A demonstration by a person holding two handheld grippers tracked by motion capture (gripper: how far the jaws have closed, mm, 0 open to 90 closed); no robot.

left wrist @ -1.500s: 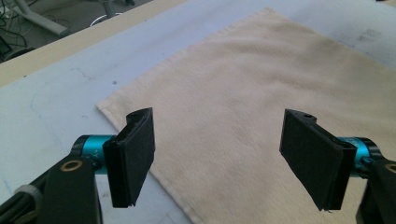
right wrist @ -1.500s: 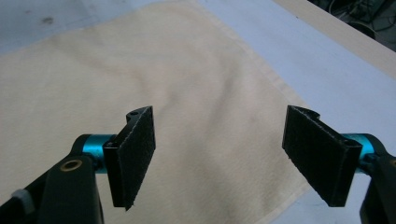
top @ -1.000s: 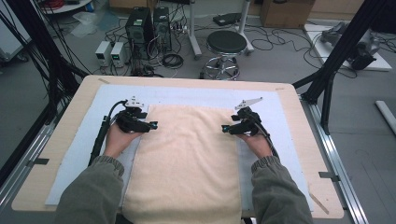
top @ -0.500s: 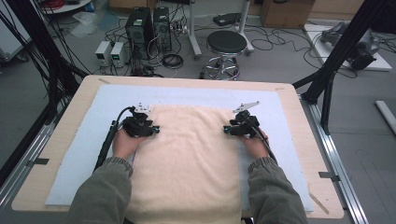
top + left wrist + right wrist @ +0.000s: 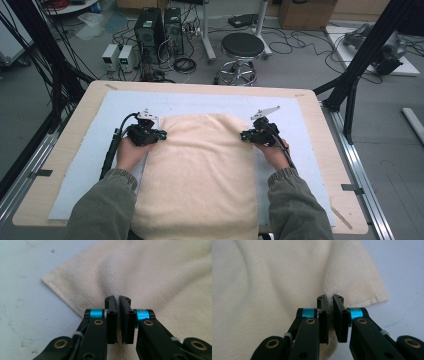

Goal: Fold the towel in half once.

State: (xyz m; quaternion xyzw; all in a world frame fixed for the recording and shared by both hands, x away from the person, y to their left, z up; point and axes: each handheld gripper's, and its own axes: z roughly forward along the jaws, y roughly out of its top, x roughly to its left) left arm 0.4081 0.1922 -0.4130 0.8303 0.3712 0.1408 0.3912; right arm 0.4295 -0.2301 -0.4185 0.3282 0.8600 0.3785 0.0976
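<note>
A cream towel (image 5: 200, 170) lies flat on the pale blue mat (image 5: 90, 150), its near end hanging over the table's front edge. My left gripper (image 5: 161, 135) sits at the towel's left edge near the far-left corner. Its jaws have just been closing and now pinch a ridge of towel (image 5: 162, 272) between the pads; the left gripper (image 5: 118, 298) is shut on the cloth. My right gripper (image 5: 244, 134) mirrors it at the right edge near the far-right corner. It too has just closed, and the right gripper (image 5: 330, 298) nips a fold of the towel (image 5: 274, 277).
The mat covers most of the wooden table (image 5: 320, 125). Beyond the table's far edge stand a round stool (image 5: 242, 46), computer boxes (image 5: 150, 25) and cables on the floor. Black frame posts (image 5: 360, 65) rise at the right.
Both pairs of jaws have drawn together on the towel's side edges. The hands have stayed nearly in place.
</note>
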